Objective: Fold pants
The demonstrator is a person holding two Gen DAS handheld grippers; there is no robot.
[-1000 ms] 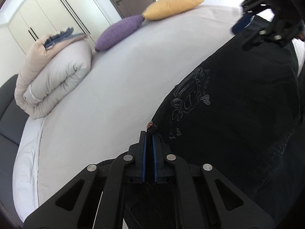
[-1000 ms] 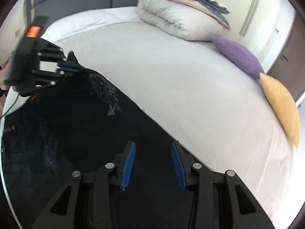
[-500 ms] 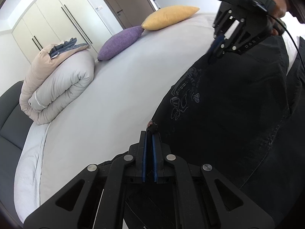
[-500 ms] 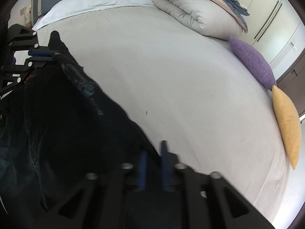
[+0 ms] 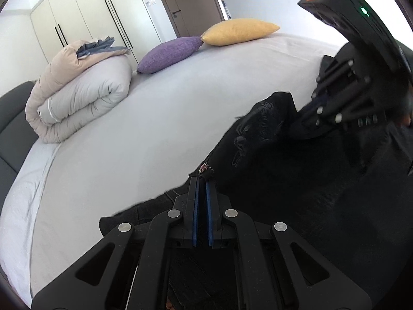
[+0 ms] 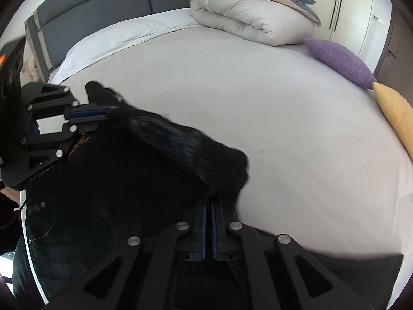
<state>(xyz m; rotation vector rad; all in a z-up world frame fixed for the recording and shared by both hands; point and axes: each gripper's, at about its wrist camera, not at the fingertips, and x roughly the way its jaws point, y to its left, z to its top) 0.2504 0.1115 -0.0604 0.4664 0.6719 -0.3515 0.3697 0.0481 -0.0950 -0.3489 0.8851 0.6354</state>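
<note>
Jeans (image 5: 309, 193) of very dark denim, nearly black, lie on the near part of the pale grey bed (image 5: 155, 129), and we see grey embroidery on one panel and a metal rivet at the edge next to our left tool. Nearest the left gripper (image 5: 202, 180) the fabric is bunched and lifted off the sheet, so the embroidered panel stands up in a fold.

We hold that left gripper pressed together on the edge by the rivet. The right gripper (image 6: 210, 199) pinches a raised hump of the same denim; its jaws have just been closing, with cloth between them.

Beyond the jeans on the bed we see a rolled duvet (image 5: 82, 93) with a blue-grey cloth tucked on top, then a purple cushion (image 5: 170, 54) and a yellow cushion (image 5: 240, 31) side by side, all well apart from the jeans.

A second ago the right jaws stood spread above flat denim and the embroidered panel lay smooth; now that side is gathered up, and the two grippers are nearer each other.
</note>
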